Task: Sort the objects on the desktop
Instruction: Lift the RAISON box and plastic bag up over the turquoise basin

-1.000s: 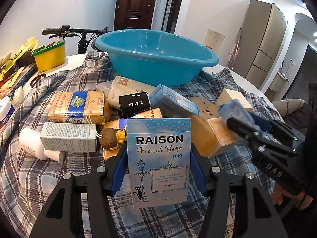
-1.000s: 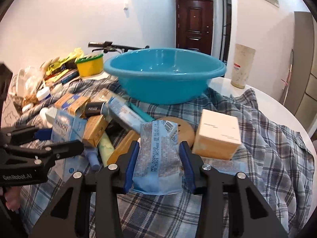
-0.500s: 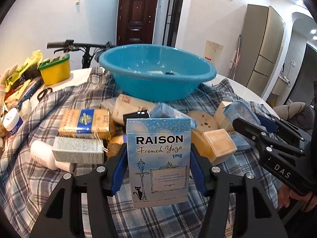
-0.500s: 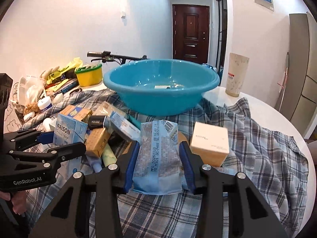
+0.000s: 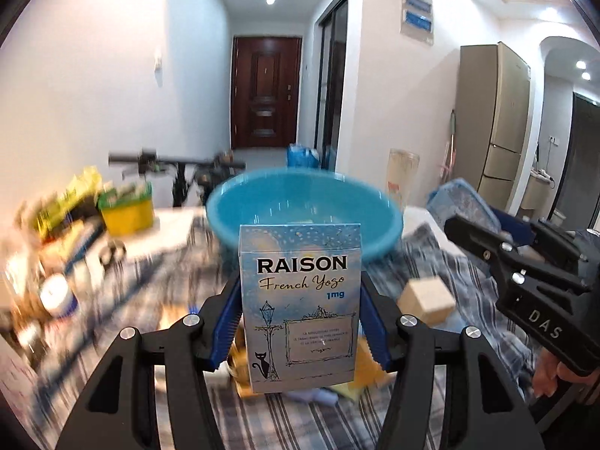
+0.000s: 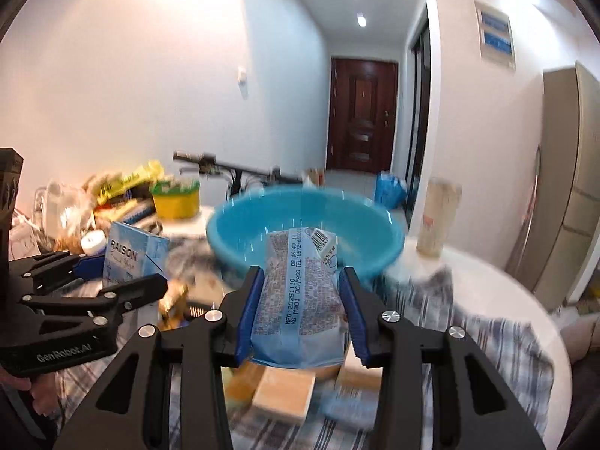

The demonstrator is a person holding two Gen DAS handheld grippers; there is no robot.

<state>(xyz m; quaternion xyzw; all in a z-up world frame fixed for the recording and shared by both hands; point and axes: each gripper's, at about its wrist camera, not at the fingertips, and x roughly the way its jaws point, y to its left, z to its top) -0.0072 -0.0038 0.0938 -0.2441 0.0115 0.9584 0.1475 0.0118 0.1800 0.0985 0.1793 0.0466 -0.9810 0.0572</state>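
My left gripper [image 5: 300,322] is shut on a light blue RAISON box [image 5: 302,300] and holds it upright above the table. It also shows in the right wrist view [image 6: 129,262]. My right gripper [image 6: 300,311] is shut on a blue plastic packet [image 6: 300,296] held up in the air; that packet also shows at the right of the left wrist view [image 5: 461,202]. A big blue basin [image 5: 303,213] stands behind both loads, seen too in the right wrist view [image 6: 303,225]. Both grippers are raised well above the pile of boxes.
A plaid cloth [image 6: 506,345] covers the round white table [image 6: 487,273]. Tan boxes [image 6: 285,390] lie below the grippers. A yellow tub [image 5: 127,213] and blurred clutter sit at the left. A tall paper cup [image 6: 438,221] stands right of the basin.
Both grippers have lifted upward with their loads; the pile of boxes has dropped low in both views, and the basin now sits directly behind the box and packet.
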